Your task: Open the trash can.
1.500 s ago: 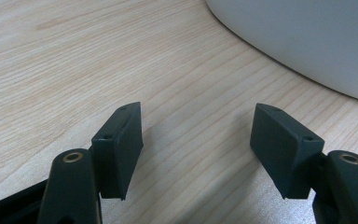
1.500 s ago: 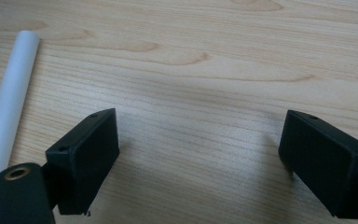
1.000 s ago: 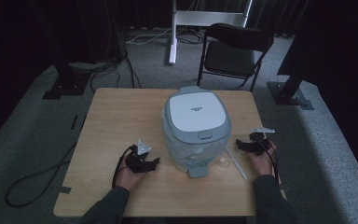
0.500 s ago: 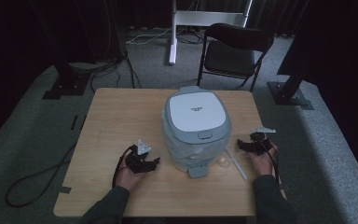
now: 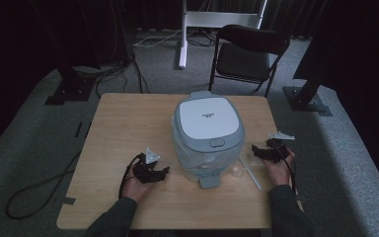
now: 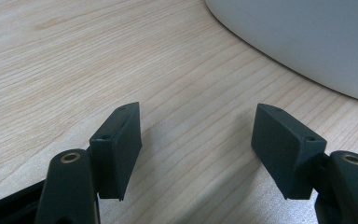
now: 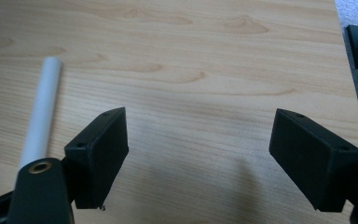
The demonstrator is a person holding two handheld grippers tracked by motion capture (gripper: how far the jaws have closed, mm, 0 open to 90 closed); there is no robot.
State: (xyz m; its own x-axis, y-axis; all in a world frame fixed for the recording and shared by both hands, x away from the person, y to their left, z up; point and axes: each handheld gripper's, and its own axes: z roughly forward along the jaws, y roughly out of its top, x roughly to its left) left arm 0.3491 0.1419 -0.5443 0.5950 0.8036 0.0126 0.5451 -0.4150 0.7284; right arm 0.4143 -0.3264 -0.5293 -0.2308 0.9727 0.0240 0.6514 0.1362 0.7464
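- The left claw [image 5: 164, 172] is resting low over the desk [image 5: 123, 128], at the near left side, and its jaws are standing wide apart with nothing between them.
- In the left gripper view, the left claw is looking at bare wood, and the pale wall of the rice cooker [image 6: 307, 42] is curving in at the upper right, near but not touching.
- The rice cooker [image 5: 208, 133] is sitting in the middle of the desk with its lid closed, between the two hands; its latch button is facing the person.
- A white tube [image 5: 250, 174] is lying on the desk just right of the cooker, its long axis running from the cooker's side towards the near edge.
- The right claw [image 5: 255, 150] is hovering at the right side, its jaws also wide apart and empty; the tube [image 7: 42, 121] is lying just beside its left jaw.
- In my judgement both claws are about equally near to the cooker, one on each side, but the right one is much nearer to the tube.
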